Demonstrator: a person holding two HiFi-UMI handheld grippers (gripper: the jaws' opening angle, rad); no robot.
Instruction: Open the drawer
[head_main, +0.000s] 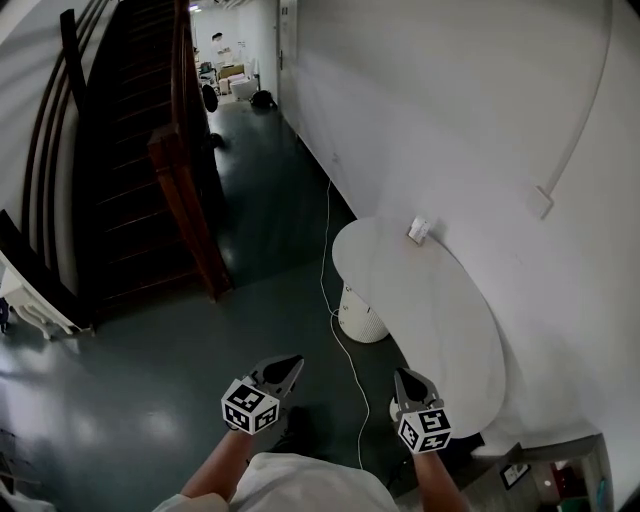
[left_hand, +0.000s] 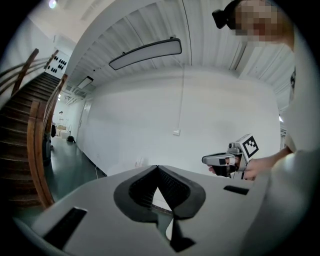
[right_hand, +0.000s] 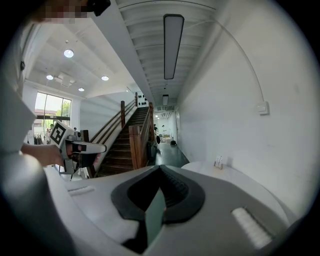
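Note:
I cannot pick out a drawer in any view. In the head view both grippers are held low in front of the person, over the dark green floor. My left gripper (head_main: 291, 362) has its jaws closed to a point with nothing between them. My right gripper (head_main: 402, 374) hangs beside the near end of the white oval table (head_main: 450, 330), its jaws also together and empty. In the left gripper view the jaws (left_hand: 158, 167) meet at their tips and the right gripper (left_hand: 220, 160) shows beyond them. The right gripper view has its jaws (right_hand: 160, 167) closed, with the left gripper (right_hand: 87, 147) at the left.
The table stands against a white wall and bears a small white object (head_main: 419, 230). A white basket (head_main: 360, 316) sits under it, and a white cable (head_main: 340, 345) runs along the floor. A dark wooden staircase (head_main: 180, 190) rises at the left. Boxes (head_main: 232, 80) are stacked far down the corridor.

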